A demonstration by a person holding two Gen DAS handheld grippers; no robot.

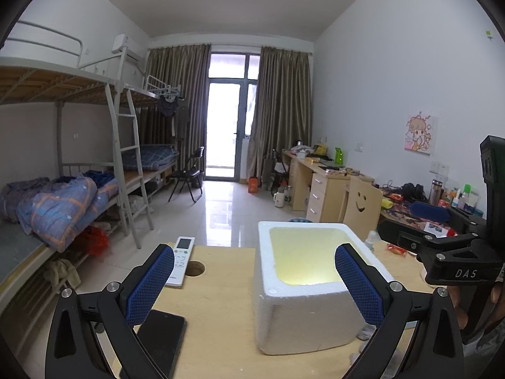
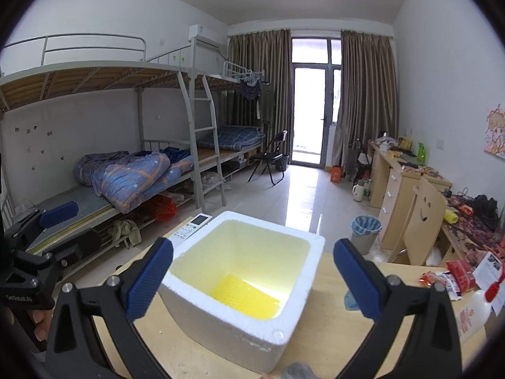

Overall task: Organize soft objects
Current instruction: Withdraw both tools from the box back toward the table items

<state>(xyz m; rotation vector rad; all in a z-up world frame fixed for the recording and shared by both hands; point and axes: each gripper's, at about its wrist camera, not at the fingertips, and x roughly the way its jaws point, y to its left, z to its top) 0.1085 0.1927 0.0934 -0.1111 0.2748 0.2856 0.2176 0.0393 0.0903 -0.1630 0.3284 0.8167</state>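
- Right hand-held gripper point(image 2: 252, 279) hangs released and empty over the box; no earlier view, so judge from here.
- Left hand-held gripper point(image 1: 254, 284) is likewise spread, holding nothing.
- Grey soft cloth point(image 2: 296, 371) lies on the wooden worktop point(image 2: 202, 344) at the box's near right corner: I would pinch it mid-fold next.
- Yellow mesh sponge point(image 2: 244, 297) already rests inside the white foam box point(image 2: 240, 338).

A white remote control point(image 1: 181, 260) and a black phone point(image 1: 161, 341) lie on the wooden counter point(image 1: 221, 300), lower left; grey metal bunk beds point(image 2: 126, 126) fill the left side.
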